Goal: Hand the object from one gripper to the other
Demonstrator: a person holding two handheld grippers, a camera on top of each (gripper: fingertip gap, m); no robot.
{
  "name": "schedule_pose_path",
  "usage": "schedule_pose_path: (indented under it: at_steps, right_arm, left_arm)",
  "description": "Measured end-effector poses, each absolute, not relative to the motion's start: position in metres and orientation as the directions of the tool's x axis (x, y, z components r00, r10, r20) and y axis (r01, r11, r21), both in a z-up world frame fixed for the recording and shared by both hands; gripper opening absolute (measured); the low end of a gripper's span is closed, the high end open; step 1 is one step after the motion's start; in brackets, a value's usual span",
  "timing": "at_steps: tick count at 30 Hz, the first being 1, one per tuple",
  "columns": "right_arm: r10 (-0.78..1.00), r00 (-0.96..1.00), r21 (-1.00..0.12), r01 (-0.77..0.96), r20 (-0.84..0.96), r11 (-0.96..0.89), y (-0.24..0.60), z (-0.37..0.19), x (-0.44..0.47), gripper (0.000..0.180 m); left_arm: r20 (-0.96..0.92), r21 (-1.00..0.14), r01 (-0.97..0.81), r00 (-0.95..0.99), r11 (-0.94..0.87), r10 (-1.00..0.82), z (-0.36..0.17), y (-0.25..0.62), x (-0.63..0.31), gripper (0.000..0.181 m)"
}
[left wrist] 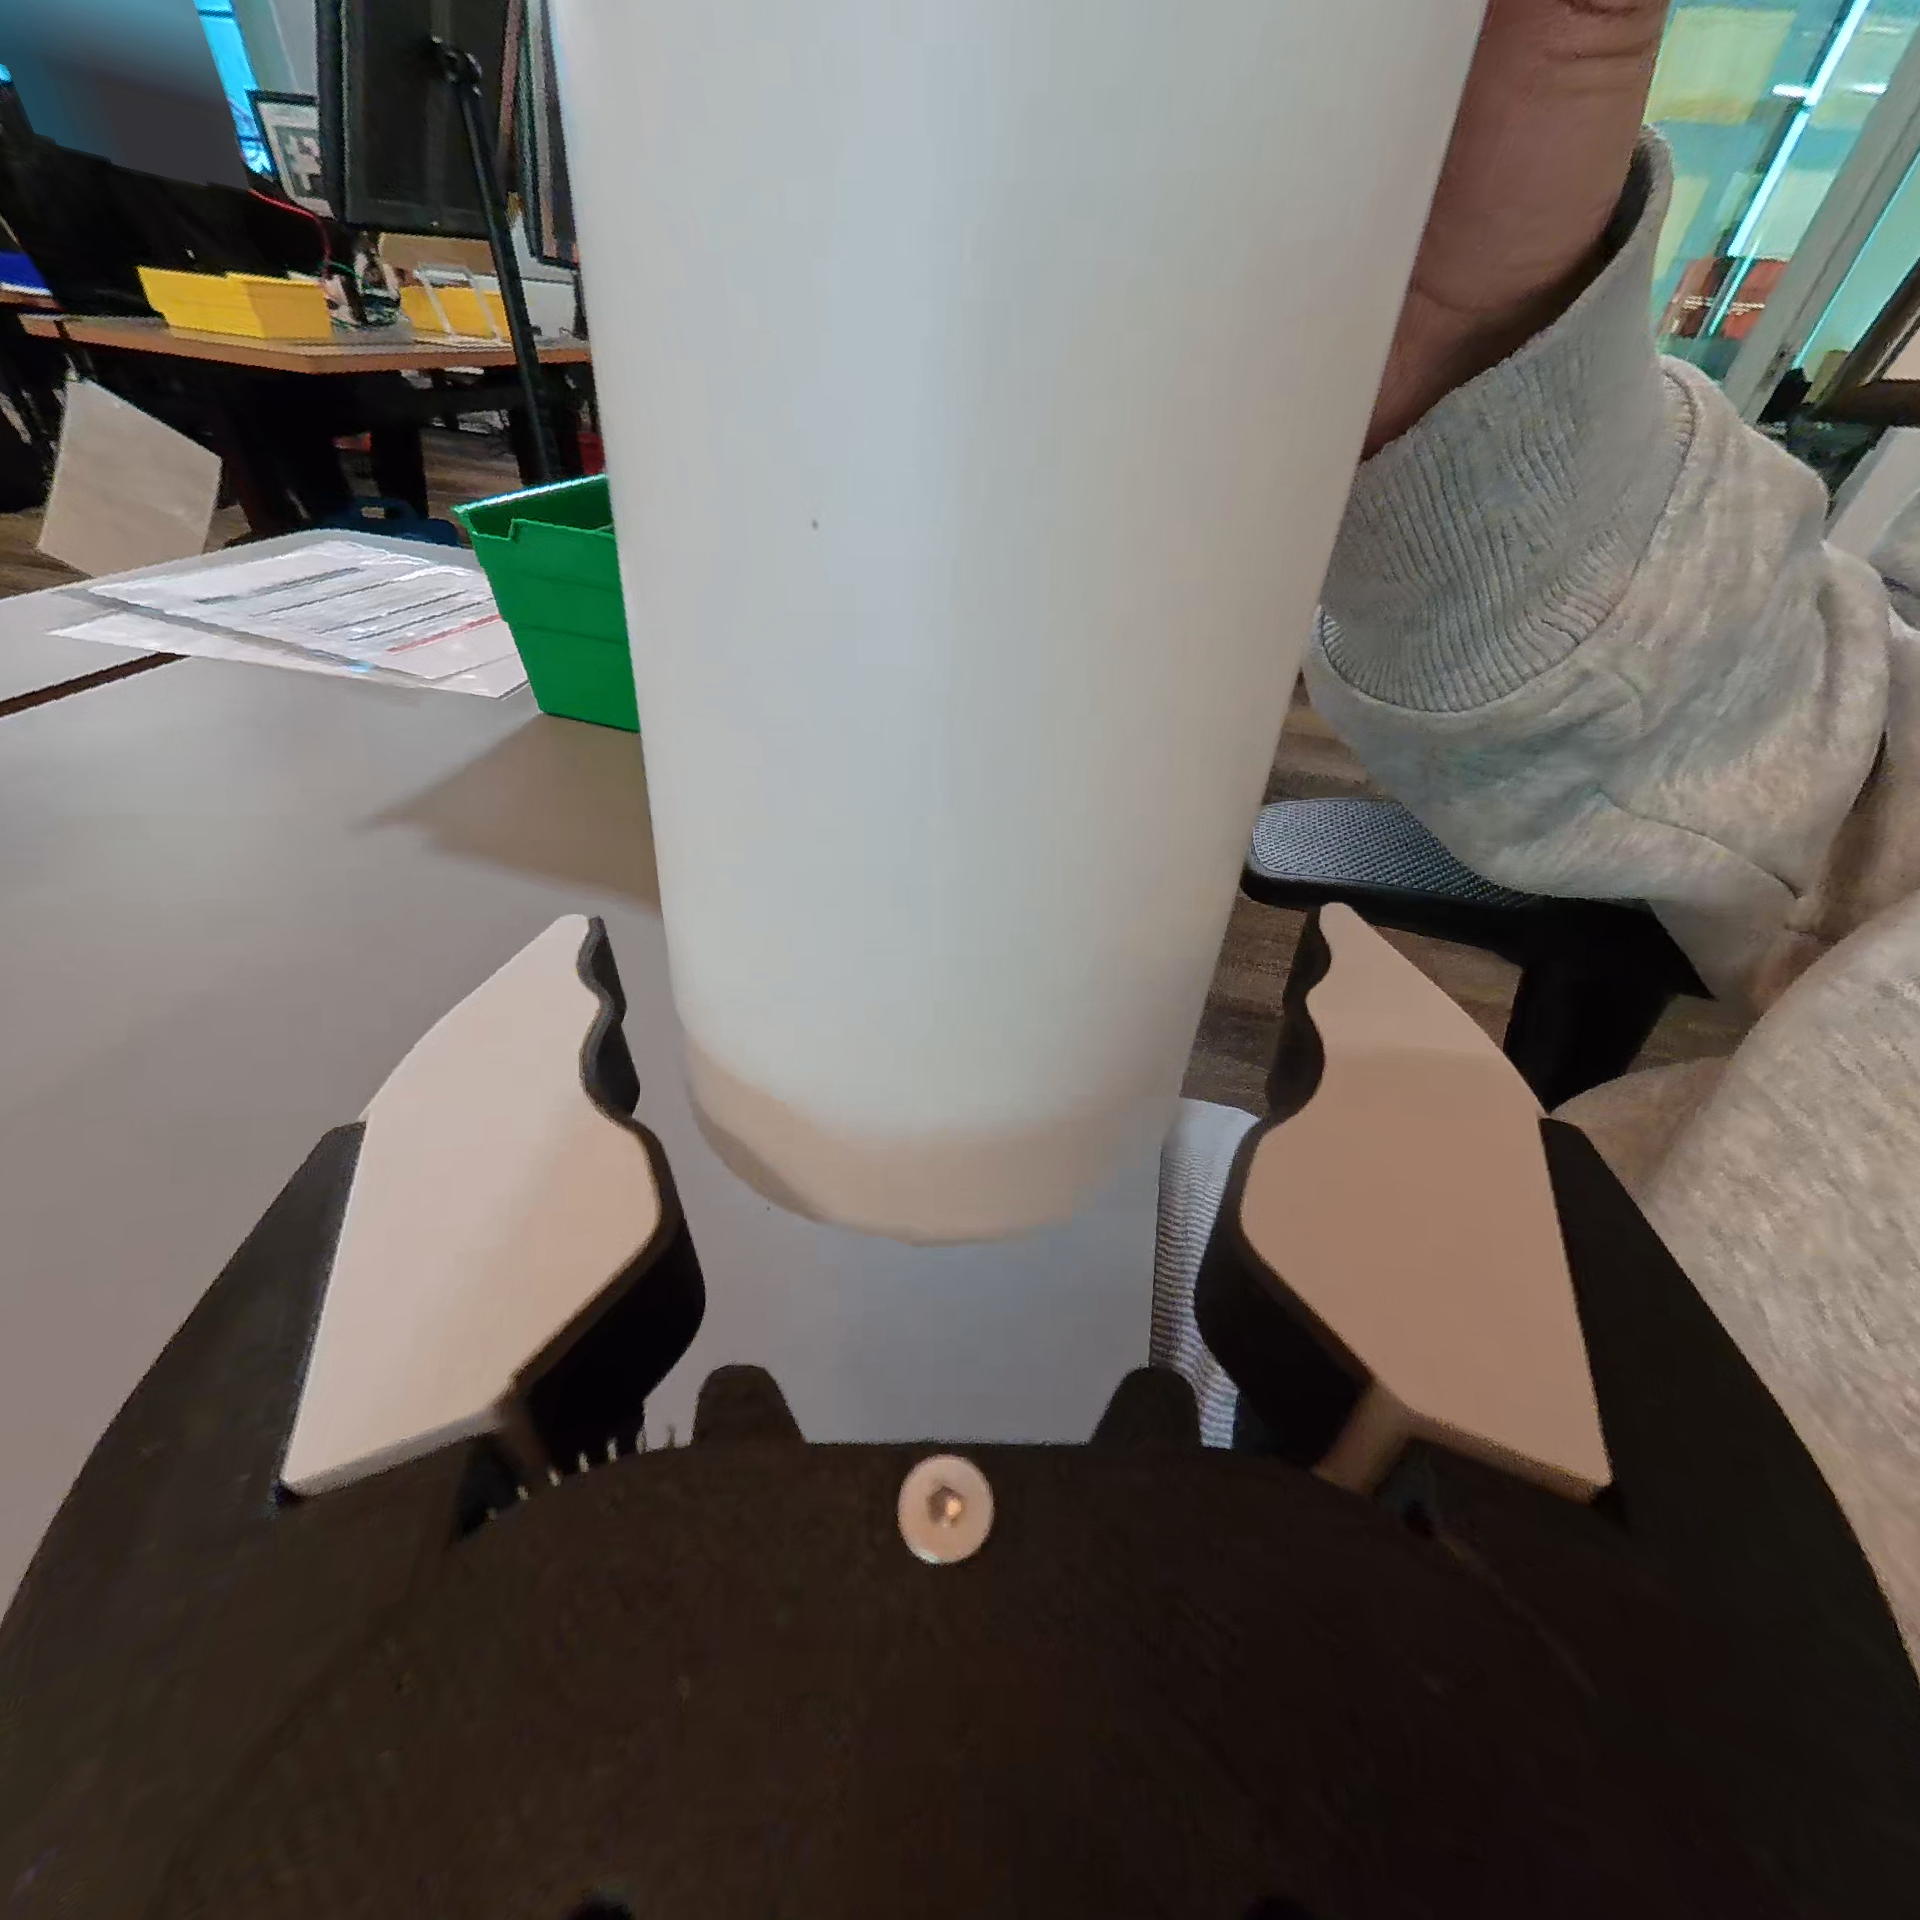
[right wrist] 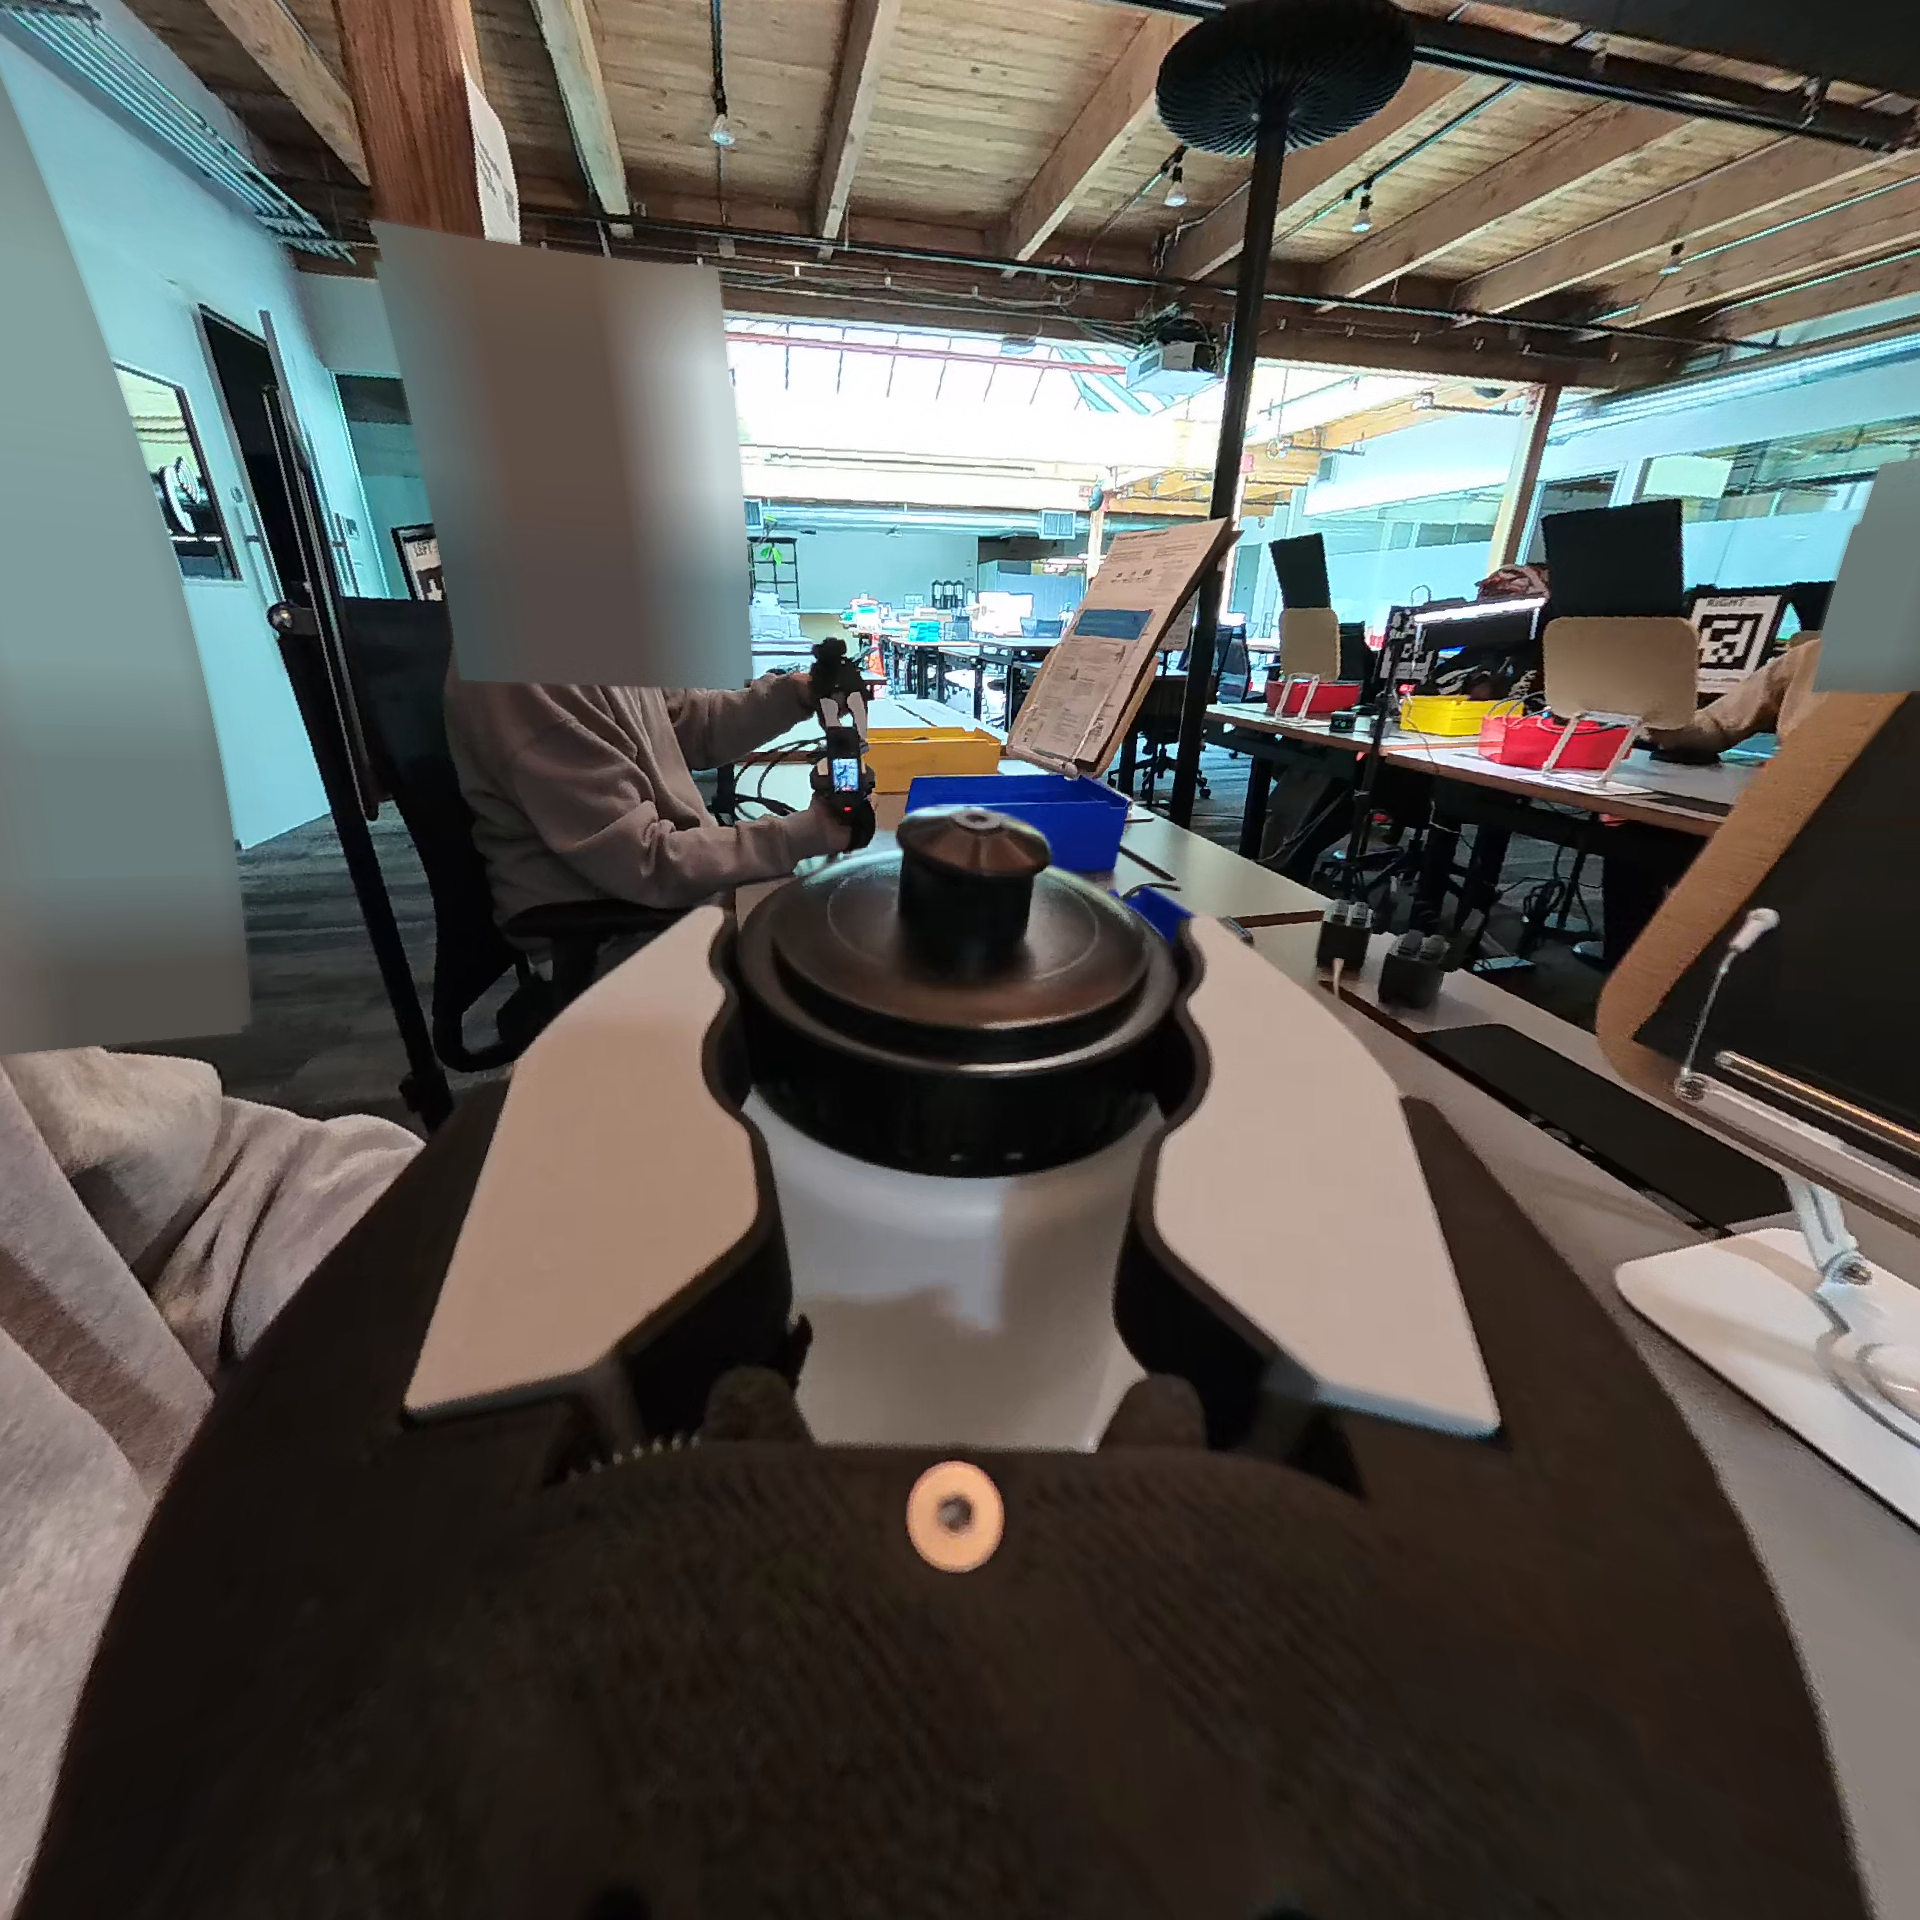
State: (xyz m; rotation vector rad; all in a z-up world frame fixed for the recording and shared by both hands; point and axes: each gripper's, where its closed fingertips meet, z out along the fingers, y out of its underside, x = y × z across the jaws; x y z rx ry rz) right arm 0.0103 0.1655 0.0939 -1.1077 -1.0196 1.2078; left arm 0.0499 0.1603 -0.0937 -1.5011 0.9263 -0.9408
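Right tool (right wrist: 956,997) gripping white bottle (right wrist: 951,1247) below cap, left tool (left wrist: 951,997) wide, bottle base between

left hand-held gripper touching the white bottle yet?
Apart. The left wrist view shows the left hand-held gripper open, with a gap between each finger and the white bottle; the bottle's base sits between the fingertips.

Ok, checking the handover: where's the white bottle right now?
Right wrist view: white bottle clamped in right gripper below its black cap. Left wrist view: its base hangs between the open left gripper.

Green bin (left wrist: 551,603) beside papers (left wrist: 312,613) (on table (left wrist: 208,883)).
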Motion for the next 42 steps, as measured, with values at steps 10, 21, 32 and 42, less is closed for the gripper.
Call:
schedule_pose_path:
  at_steps: [10, 21, 32, 42]
  right_arm:
    - [0.997, 0.076, -0.988, -0.148, 0.033, 0.044, 0.151, 0.092, -0.002, 0.078]
    - [0.997, 0.072, -0.986, -0.159, 0.04, 0.051, 0.149, 0.096, -0.001, 0.079]
    - [0.996, 0.089, -0.978, -0.201, 0.031, 0.048, 0.152, 0.1, -0.004, 0.112]
    - [0.991, 0.114, -0.985, -0.15, 0.068, 0.085, 0.153, 0.093, -0.009, 0.112]
  left_arm:
    - [0.109, -0.99, -0.044, 0.377, -0.136, -0.92, -0.094, 0.159, 0.052, 0.121]
    - [0.07, -0.992, -0.072, 0.354, -0.102, -0.933, -0.092, 0.154, 0.055, 0.107]
    - [0.073, -0.994, -0.051, 0.363, -0.098, -0.929, -0.086, 0.154, 0.056, 0.107]
    - [0.108, -0.993, -0.003, 0.373, -0.118, -0.922, -0.081, 0.158, 0.052, 0.106]
